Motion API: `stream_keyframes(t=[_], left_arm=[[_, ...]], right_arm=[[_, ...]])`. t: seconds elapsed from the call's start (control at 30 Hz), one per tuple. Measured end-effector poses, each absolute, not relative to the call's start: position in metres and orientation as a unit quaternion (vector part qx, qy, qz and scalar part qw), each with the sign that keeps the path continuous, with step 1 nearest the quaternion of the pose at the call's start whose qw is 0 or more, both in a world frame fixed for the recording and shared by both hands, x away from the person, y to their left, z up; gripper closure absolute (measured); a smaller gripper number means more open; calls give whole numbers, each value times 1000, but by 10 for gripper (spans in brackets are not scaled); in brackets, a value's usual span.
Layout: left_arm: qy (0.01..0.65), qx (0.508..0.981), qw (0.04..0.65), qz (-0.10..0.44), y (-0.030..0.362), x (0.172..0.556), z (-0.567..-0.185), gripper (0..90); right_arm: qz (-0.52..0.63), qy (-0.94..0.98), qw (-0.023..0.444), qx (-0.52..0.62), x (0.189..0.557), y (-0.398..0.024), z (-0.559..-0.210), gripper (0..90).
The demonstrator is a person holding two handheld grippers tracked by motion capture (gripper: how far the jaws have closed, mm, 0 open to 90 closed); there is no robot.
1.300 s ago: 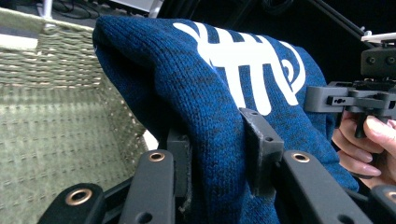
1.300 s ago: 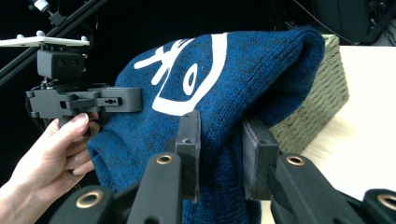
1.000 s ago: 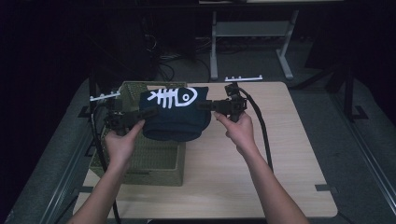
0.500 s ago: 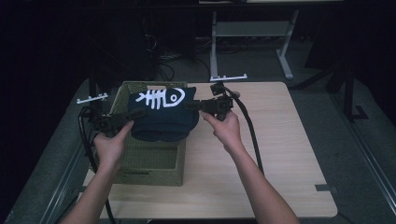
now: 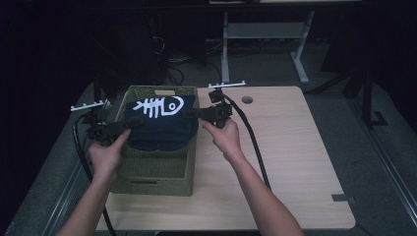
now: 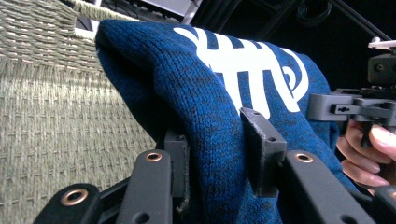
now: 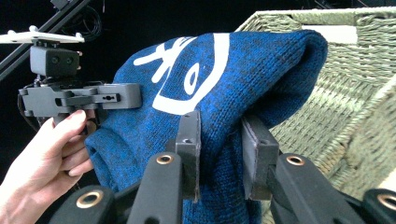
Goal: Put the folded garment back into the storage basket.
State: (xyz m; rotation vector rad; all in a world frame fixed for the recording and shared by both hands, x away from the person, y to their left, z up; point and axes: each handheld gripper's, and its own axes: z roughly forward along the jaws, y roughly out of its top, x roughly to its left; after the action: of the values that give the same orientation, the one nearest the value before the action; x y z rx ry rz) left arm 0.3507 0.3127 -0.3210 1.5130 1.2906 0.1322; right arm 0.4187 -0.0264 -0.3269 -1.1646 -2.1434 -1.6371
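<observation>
Now the folded blue sweater point(image 5: 160, 123) hangs crosswise just over the woven basket point(image 5: 147, 174) at the bench's left, left claw point(image 6: 219, 154) and right claw point(image 7: 219, 149) each pinching one end, basket directly below.

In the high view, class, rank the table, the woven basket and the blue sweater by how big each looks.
1. table: largest.
2. woven basket.
3. blue sweater: smallest. It is folded, and it is held above the basket, nearer the camera, so its true size stays unsure.
</observation>
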Motion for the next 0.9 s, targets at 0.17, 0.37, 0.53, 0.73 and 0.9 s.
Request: stream_keyframes(t=[0.17, 0.37, 0.53, 0.73, 0.9], left_arm=[[551, 633, 541, 52, 324, 351, -324, 647], [566, 626, 535, 43, 338, 351, -334, 643], [573, 640, 511, 35, 345, 352, -339, 611], [577, 639, 507, 34, 353, 352, -341, 616], [585, 642, 494, 29, 356, 354, -344, 615]], right_arm=[[-555, -725, 108, -394, 421, -16, -333, 713], [-545, -730, 114, -396, 423, 2, -343, 713], [-534, -739, 119, -394, 424, 13, -350, 712], [-527, -743, 121, -393, 424, 22, -358, 712], [-524, -746, 116, -394, 422, 27, -361, 709]])
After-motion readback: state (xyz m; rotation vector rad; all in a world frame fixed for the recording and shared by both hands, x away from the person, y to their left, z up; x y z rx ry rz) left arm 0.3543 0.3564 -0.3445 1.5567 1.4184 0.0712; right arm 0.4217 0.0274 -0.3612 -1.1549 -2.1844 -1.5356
